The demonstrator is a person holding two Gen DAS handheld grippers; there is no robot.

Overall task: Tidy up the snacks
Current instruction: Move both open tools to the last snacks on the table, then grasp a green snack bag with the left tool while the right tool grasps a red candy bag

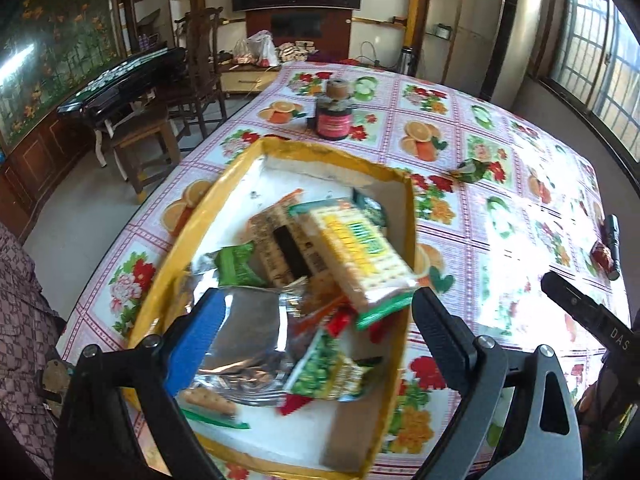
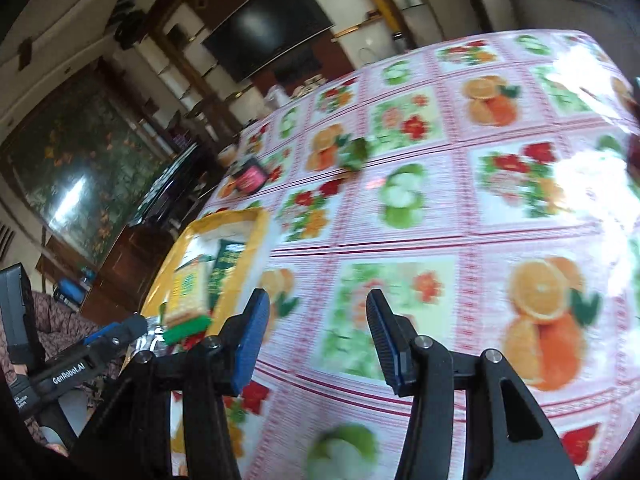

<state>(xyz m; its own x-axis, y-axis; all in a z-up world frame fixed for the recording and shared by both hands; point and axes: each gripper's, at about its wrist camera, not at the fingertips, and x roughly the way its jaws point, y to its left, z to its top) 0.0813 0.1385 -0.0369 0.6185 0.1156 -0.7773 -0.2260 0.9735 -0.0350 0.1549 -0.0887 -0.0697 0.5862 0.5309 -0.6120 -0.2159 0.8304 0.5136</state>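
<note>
Collecting step judged in hand: snacks already piled in yellow-rimmed box (image 1: 408,200), cracker pack (image 1: 360,252) lying on top; green wrapped snack (image 1: 474,169) still loose on tablecloth (image 1: 500,128), well apart from box; next move judged as reach across and pinch on it; left gripper (image 1: 316,312) spread wide above box, nothing clamped; right gripper (image 2: 318,336) partly open over tablecloth, nothing held.

The fruit-print table (image 1: 460,92) bears a yellow box (image 1: 224,184), dark jar (image 1: 334,118), and perhaps a green wrapper (image 1: 474,170).
</note>
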